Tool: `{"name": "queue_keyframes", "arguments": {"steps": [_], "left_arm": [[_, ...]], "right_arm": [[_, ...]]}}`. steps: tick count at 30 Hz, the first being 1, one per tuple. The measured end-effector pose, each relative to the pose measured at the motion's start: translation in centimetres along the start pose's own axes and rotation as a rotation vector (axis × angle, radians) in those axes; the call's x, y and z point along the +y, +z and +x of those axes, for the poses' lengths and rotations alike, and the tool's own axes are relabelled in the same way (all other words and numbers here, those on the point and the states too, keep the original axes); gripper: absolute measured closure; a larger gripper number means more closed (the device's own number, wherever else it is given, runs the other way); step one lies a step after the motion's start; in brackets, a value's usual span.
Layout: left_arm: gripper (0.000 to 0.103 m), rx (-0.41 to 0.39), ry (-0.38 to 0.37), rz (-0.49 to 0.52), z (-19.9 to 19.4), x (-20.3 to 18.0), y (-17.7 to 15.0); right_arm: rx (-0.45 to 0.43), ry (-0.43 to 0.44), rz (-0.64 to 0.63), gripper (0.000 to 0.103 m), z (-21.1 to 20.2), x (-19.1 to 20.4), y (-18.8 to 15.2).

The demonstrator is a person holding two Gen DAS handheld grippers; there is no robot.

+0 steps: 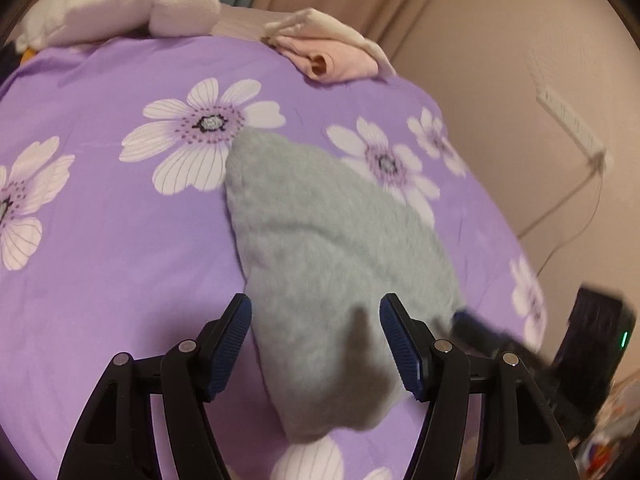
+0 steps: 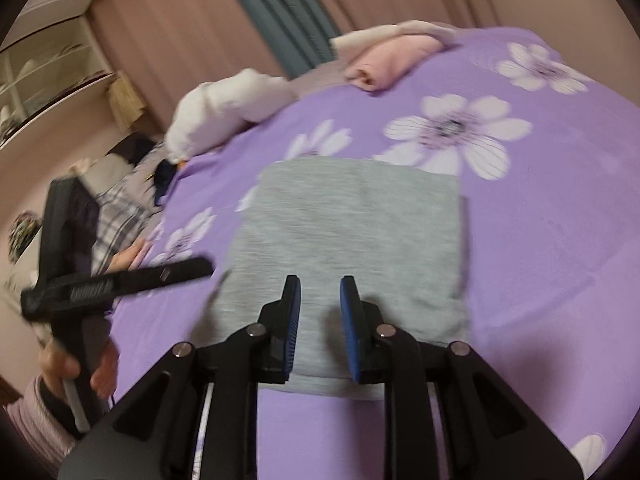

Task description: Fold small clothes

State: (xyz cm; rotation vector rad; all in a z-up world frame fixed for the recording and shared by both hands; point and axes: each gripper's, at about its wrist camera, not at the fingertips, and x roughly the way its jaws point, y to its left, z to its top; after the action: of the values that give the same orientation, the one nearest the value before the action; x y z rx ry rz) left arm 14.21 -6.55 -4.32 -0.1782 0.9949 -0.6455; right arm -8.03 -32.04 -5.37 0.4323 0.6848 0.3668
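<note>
- Presently, my left gripper (image 1: 316,344) hangs with jaws spread wide above the near end of the grey garment (image 1: 320,248), gripping nothing.
- My right gripper (image 2: 320,300) stands partly open over the same cloth, empty.
- The garment lies folded flat on the purple floral bedspread (image 1: 100,220).
- A folded pink garment (image 1: 340,60) sits at the far edge.

Bedroom surroundings

A purple floral bedspread (image 1: 120,240) is spread wide; a white plush toy (image 1: 132,0) is laid at its far edge. A power strip (image 1: 570,124) is mounted on the wall, and shelves (image 2: 44,72) are seen beside pinkish curtains (image 2: 180,32).
</note>
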Motion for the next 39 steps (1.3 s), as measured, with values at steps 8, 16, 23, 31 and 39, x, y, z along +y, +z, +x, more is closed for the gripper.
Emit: {"name": "queue_keyframes", "arguments": {"steps": [8, 16, 23, 31, 39], "left_arm": [[0.04, 0.0, 0.022, -0.005, 3.3, -0.3, 4.3], [0.056, 0.135, 0.162, 0.062, 9.9, 0.6, 4.7], [0.056, 0.104, 0.173, 0.106, 8.8, 0.0, 4.1], [0.056, 0.027, 0.106, 0.204, 3.1, -2.7, -0.4], [0.056, 0.004, 0.174, 0.322, 2.0, -3.9, -5.2]], "right_arm": [[0.037, 0.077, -0.081, 0.083, 3.3, 4.7, -1.1], [0.156, 0.039, -0.035, 0.084, 6.2, 3.2, -2.7], [0.161, 0.076, 0.005, 0.083, 6.1, 2.7, -3.0], [-0.02, 0.001, -0.035, 0.082, -0.5, 2.0, -1.6], [0.004, -0.234, -0.032, 0.082, -0.2, -0.3, -0.3]]}}
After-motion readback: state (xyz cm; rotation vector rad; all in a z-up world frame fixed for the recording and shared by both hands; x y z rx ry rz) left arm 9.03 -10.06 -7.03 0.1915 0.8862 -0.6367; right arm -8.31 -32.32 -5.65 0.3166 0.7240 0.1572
